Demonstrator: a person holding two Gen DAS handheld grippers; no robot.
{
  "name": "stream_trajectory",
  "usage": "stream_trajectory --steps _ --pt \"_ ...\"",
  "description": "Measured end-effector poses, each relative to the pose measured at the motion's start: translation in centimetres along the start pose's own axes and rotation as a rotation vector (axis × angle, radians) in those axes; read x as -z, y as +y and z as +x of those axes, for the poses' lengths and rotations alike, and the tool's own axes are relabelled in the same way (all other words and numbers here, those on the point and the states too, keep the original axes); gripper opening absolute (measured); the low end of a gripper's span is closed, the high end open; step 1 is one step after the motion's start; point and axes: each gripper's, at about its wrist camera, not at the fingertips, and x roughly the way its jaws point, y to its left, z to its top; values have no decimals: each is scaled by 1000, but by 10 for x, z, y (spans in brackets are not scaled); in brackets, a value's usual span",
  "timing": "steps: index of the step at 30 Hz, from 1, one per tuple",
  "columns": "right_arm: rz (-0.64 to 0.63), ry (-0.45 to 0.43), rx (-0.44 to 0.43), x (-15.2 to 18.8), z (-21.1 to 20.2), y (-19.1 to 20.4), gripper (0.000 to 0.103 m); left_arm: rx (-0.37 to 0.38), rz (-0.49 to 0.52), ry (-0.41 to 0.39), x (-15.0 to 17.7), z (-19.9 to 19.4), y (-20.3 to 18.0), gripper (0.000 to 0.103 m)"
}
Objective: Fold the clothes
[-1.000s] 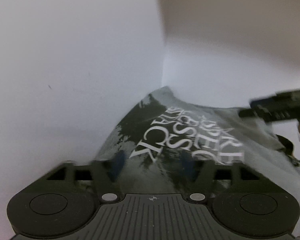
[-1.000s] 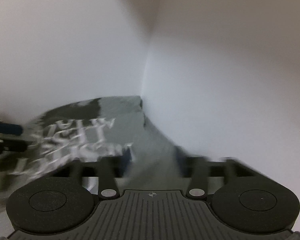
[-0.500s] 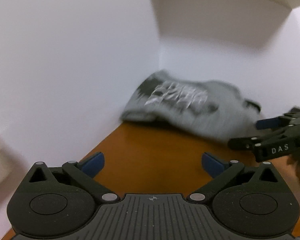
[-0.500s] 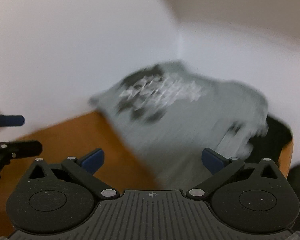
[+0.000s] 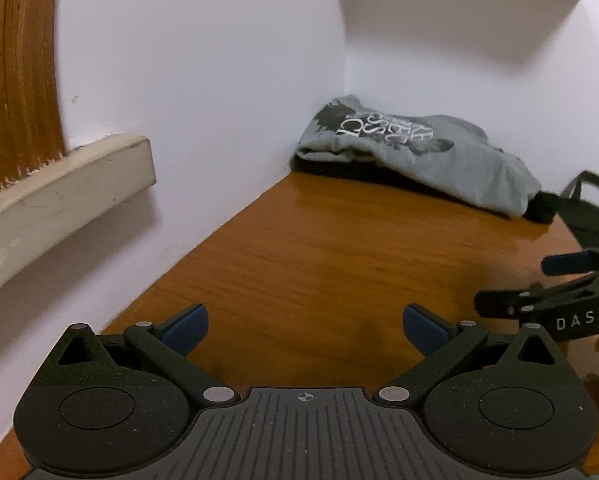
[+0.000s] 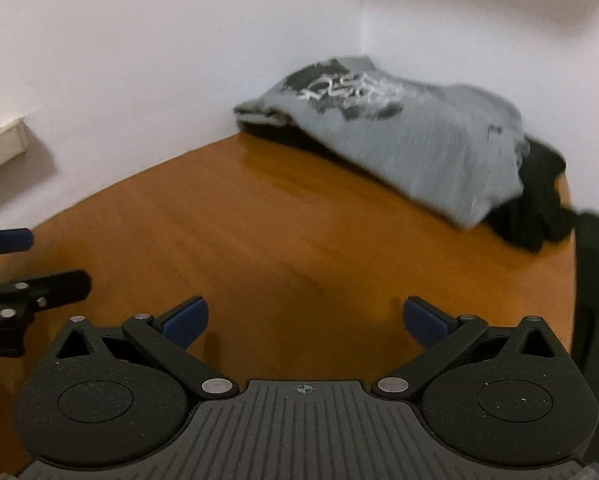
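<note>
Both left gripper (image 5: 305,324) and right gripper (image 6: 305,319): jaws wide apart, empty, above table (image 5: 319,248); folded grey shirt (image 5: 419,148) lies in far corner.

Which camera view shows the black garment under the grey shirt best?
The right wrist view: the black garment sticks out plainly from under the grey shirt. The left wrist view shows only a small dark bit beside the shirt.

The grey printed T-shirt (image 6: 399,136) hides most of a black garment (image 6: 539,200) beneath it. Its white lettering is motion-blurred and unreadable. At 3 o'clock, a dark bag (image 5: 591,208) is cut off by the edge.
</note>
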Motion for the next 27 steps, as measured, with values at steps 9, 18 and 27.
stream_trajectory --steps 9,18,27 --pt "131 25 150 20 -15 14 103 2 27 96 4 6 0 103" --pt "177 10 218 33 -28 24 103 -3 18 120 4 11 -1 103" --pt "171 12 213 31 -31 19 103 0 18 120 3 11 -1 103"
